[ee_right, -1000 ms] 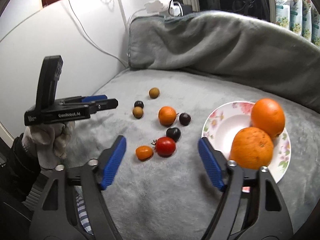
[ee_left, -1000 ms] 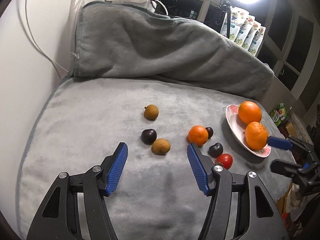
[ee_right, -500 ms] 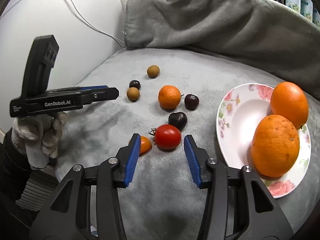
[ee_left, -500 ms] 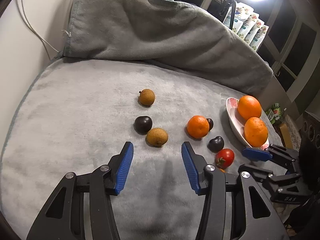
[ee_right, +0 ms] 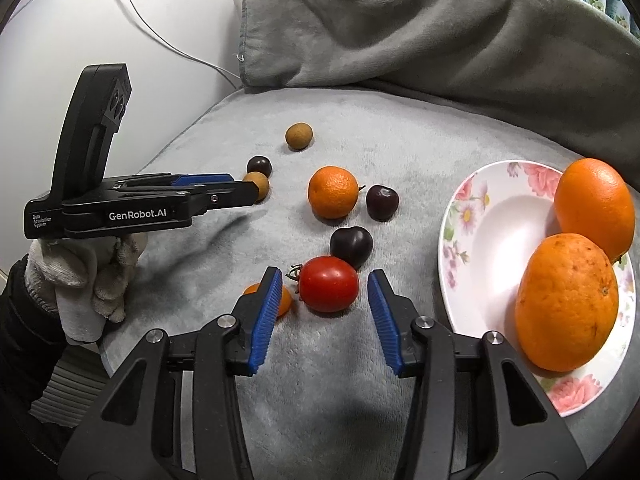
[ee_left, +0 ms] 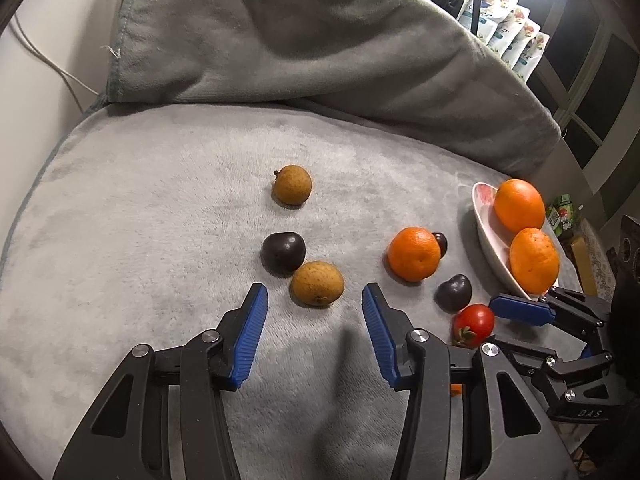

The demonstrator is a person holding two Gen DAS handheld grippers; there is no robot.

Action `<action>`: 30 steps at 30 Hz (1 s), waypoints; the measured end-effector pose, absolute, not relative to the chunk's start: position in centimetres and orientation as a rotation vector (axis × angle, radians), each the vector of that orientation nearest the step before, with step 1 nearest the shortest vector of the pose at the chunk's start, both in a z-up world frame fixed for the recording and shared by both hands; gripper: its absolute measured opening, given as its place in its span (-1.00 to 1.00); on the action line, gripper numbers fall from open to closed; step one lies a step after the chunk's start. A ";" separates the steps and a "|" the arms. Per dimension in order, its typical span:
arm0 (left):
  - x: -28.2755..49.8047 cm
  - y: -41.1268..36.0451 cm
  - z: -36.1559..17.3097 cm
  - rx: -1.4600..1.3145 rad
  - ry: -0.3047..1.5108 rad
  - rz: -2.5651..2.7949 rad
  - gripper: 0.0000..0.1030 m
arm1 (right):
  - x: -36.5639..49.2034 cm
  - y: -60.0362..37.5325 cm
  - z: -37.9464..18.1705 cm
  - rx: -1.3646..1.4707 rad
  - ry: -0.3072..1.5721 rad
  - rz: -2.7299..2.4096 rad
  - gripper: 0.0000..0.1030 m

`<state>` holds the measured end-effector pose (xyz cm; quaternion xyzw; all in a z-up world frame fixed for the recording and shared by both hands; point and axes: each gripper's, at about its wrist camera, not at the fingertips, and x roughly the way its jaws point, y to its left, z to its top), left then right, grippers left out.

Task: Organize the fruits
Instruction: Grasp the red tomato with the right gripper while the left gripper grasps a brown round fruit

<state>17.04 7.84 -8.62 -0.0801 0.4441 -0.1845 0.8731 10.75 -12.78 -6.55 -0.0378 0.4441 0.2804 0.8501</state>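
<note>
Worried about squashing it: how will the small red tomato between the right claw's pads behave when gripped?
The small red tomato looks round and glossy, so it may slip or roll on the plush grey blanket. Its thin skin probably bruises under hard squeezing.

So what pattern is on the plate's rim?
Pink flowers with green leaves on white, on the plate; clearest in the right wrist view.

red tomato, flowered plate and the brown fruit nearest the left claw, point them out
red tomato [ee_right: 329, 289], right wrist view, middle of its skin
flowered plate [ee_right: 472, 216], right wrist view, bare left rim
nearest brown fruit [ee_left: 317, 283], left wrist view, centre of its rough skin
</note>
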 end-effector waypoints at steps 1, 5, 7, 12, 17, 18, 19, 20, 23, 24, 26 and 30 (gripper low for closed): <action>17.2 7.8 -8.7 -0.168 0.930 -0.386 -0.09 | 10.8 -12.7 -6.7 -0.079 0.940 0.592 -0.09; 17.6 7.6 -8.9 -0.162 0.938 -0.388 -0.17 | 11.3 -12.4 -7.3 -0.080 0.959 0.599 -0.22; 17.6 7.6 -9.0 -0.160 0.944 -0.385 -0.24 | 11.5 -12.5 -7.5 -0.072 0.962 0.600 -0.26; 18.0 7.5 -9.2 -0.157 0.950 -0.387 -0.42 | 11.6 -12.4 -7.5 -0.071 0.963 0.602 -0.30; 17.9 7.2 -9.1 -0.145 0.943 -0.385 -0.48 | 11.5 -12.5 -7.4 -0.064 0.959 0.603 -0.30; 17.9 7.2 -9.1 -0.149 0.943 -0.385 -0.48 | 11.4 -12.5 -7.4 -0.062 0.958 0.603 -0.30; 17.9 7.3 -9.1 -0.152 0.943 -0.386 -0.48 | 11.4 -12.6 -7.3 -0.060 0.957 0.602 -0.30; 17.8 7.3 -9.0 -0.155 0.941 -0.386 -0.48 | 11.3 -12.6 -7.3 -0.057 0.955 0.601 -0.31; 17.6 7.5 -8.7 -0.163 0.936 -0.388 -0.48 | 11.1 -12.7 -7.1 -0.051 0.948 0.603 -0.31; 17.5 7.5 -8.6 -0.168 0.935 -0.390 -0.48 | 11.0 -12.8 -7.0 -0.049 0.945 0.603 -0.31; 17.3 7.6 -8.5 -0.172 0.932 -0.393 -0.48 | 10.7 -13.0 -6.7 -0.043 0.936 0.603 -0.31; 16.9 7.4 -7.9 -0.180 0.920 -0.404 -0.48 | 10.2 -13.4 -6.0 -0.037 0.918 0.604 -0.31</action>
